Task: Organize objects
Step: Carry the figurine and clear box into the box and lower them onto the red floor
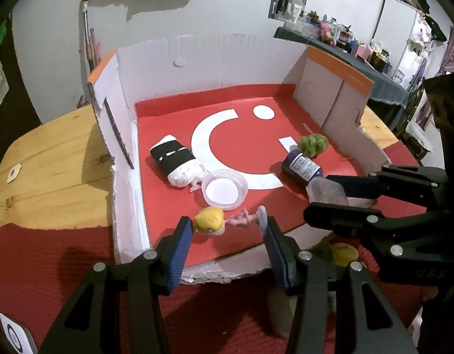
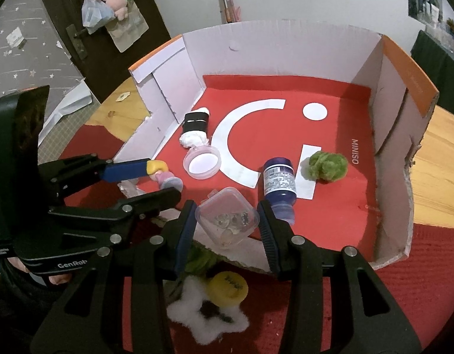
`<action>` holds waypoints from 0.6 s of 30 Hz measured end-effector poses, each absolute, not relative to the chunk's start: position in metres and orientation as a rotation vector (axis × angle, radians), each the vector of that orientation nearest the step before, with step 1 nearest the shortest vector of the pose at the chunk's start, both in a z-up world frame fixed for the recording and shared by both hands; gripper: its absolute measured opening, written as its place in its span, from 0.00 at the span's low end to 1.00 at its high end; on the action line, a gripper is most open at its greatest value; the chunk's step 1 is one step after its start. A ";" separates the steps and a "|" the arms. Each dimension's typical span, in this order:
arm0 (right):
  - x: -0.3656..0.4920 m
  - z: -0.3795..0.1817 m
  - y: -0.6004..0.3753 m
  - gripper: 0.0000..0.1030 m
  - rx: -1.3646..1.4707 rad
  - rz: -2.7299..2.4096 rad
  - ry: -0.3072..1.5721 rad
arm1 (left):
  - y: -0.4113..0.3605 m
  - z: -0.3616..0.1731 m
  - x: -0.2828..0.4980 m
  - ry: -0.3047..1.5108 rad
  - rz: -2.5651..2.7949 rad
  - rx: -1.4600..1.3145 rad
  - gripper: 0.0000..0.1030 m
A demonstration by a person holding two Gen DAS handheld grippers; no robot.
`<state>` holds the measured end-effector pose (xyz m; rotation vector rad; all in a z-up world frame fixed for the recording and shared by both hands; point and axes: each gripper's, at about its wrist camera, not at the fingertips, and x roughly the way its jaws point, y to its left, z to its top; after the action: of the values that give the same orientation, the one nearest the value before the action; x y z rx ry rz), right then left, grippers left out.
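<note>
Both hand-held grippers carrying toys over the box's near edge.
My left hand-held gripper [image 1: 227,230] pinches a light, rigid doll [image 1: 224,221] end to end; my right hand-held gripper [image 2: 227,221] squeezes a slippery clear plastic case [image 2: 227,221] by its sides.

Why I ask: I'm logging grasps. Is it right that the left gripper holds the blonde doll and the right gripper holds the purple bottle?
Not quite. In the right wrist view, the right gripper holds the clear plastic container; the purple bottle lies loose in the box. The left gripper does hold the blonde doll.
</note>
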<state>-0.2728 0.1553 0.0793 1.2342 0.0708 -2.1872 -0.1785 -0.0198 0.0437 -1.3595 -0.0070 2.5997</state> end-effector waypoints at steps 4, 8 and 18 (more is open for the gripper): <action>-0.276 0.076 0.154 0.39 1.251 -2.177 0.084 | -0.018 0.042 -0.181 -0.005 2.593 -1.364 0.50; -0.281 0.073 0.155 0.39 1.264 -2.176 0.086 | -0.018 0.040 -0.183 0.002 2.594 -1.370 0.50; -0.291 0.066 0.154 0.39 1.294 -2.181 0.091 | -0.019 0.040 -0.188 0.011 2.612 -1.374 0.50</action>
<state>-0.2911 0.1545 0.0663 1.2943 0.0906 -2.1813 -0.1883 -0.0195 0.0404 -1.3735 0.0111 2.6124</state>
